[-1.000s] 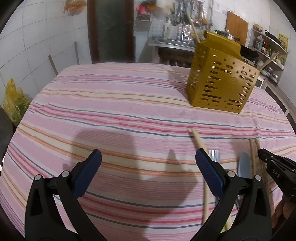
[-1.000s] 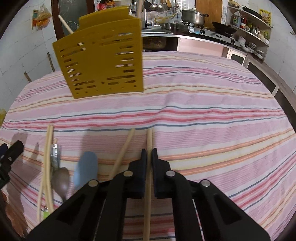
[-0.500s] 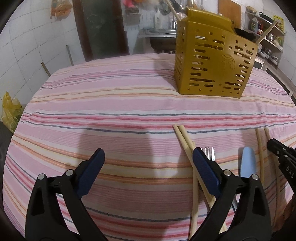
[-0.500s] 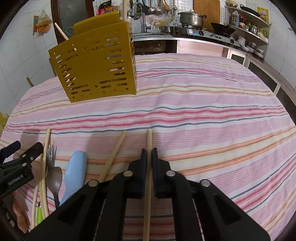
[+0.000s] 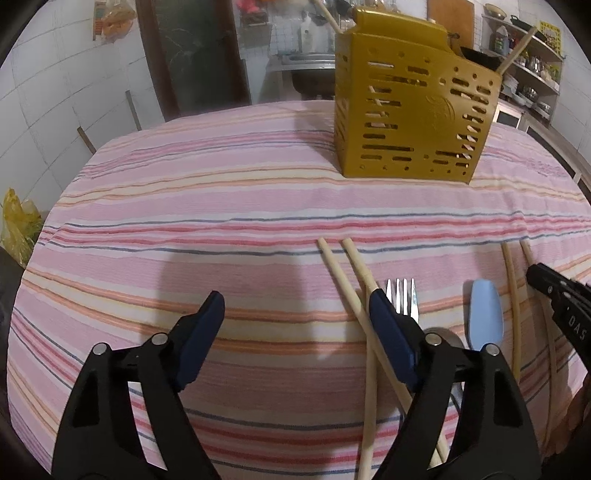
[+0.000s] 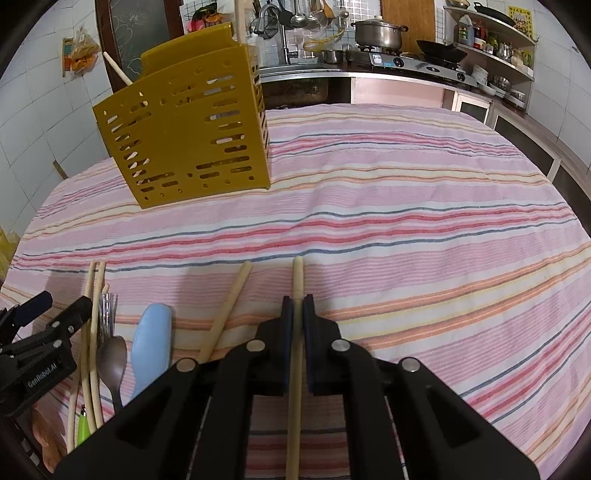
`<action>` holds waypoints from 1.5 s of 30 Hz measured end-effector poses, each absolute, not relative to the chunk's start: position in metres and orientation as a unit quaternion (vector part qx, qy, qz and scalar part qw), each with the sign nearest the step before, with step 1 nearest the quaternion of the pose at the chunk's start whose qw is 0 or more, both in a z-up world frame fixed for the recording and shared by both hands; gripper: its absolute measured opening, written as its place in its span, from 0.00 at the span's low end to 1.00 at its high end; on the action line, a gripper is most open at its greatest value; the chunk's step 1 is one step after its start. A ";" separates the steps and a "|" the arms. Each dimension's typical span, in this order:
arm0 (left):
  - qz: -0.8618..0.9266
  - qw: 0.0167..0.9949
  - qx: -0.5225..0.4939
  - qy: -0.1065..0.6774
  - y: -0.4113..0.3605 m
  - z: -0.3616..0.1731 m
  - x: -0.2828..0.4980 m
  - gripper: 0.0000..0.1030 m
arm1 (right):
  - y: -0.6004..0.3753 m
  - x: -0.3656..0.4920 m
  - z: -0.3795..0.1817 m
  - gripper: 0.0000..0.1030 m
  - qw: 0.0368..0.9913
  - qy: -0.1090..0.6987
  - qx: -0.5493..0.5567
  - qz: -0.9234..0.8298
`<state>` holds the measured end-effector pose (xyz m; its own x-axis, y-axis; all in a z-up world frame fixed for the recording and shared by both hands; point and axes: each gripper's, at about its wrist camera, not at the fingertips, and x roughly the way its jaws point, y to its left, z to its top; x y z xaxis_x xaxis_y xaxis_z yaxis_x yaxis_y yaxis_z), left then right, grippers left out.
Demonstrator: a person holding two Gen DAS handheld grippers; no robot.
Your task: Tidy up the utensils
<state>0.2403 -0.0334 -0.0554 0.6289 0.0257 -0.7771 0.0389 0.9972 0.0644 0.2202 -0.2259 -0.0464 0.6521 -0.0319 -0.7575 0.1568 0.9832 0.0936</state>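
1. A mustard-yellow perforated plastic utensil holder (image 5: 413, 110) stands upright on the far part of the pink striped tablecloth (image 5: 221, 206), well apart from both grippers.
2. Pale wooden chopsticks (image 5: 328, 16) lean out over the holder's rim on its left and right sides, and slivers of pale wood show through the slots in its wall. How its inside is divided cannot be told.
3. The right gripper (image 6: 298, 306) has its dark blue pads pressed together on a single pale wooden chopstick (image 6: 297, 273), whose tip sticks out ahead of the pads and whose shaft runs back between the black arms.
4. A second loose wooden chopstick (image 6: 229, 306) lies on the cloth just left of the held one, angled slightly away from it.
5. The left gripper (image 5: 295, 317) hovers low over the cloth with its jaws spread wide and nothing between them.
6. Its right pad sits over a crossed pair of wooden chopsticks (image 5: 347, 280) lying on the cloth.
7. Right of that pair lie a silver metal fork (image 5: 402, 295), a light blue plastic spoon (image 5: 485, 317) and a thin pair of pale chopsticks (image 5: 511, 280), side by side.
8. In the right wrist view a brownish metal spoon (image 6: 110, 354) rests between the fork and the blue spoon.
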 end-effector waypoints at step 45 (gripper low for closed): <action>-0.039 0.946 -0.011 0.321 -0.006 0.016 0.210 0.04 | -0.226 0.183 0.012 0.06 0.954 0.284 0.094 -0.028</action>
<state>0.2095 -0.0061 0.0161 0.7913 -0.0814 -0.6060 0.0667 0.9967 -0.0467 0.1832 -0.2263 0.0116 0.8369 -0.0001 -0.5474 0.1070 0.9807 0.1634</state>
